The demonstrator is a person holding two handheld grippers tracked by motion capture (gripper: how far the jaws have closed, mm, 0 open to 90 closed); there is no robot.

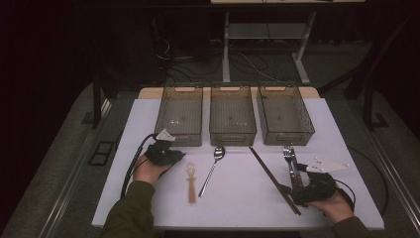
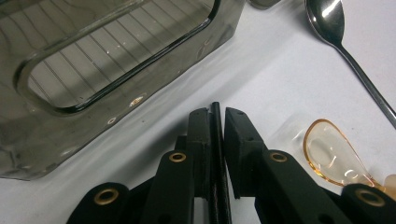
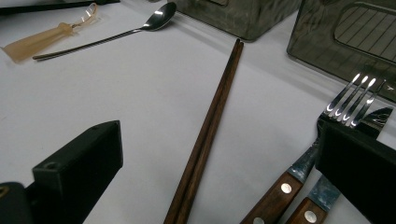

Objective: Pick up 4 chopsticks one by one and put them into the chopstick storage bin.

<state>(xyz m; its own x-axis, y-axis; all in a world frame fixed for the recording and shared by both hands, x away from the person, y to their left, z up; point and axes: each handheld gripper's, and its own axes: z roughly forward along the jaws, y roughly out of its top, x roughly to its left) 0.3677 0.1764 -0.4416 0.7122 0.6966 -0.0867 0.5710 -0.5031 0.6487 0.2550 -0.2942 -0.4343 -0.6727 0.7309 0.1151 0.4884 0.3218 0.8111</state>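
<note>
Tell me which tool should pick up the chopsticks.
Right. The right tool is open with the chopsticks lying between its jaws, beside the fork. The left tool is shut and sits near the left bin, by the plastic spoon, across the table from them.

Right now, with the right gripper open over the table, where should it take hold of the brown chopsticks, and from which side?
Grip the chopsticks near the middle, coming straight down from above. They lie flat, side by side and touching, so the right gripper can probably pinch both across their narrow width. The fork lies close beside them, so keep that side's jaw clear of it.
</note>
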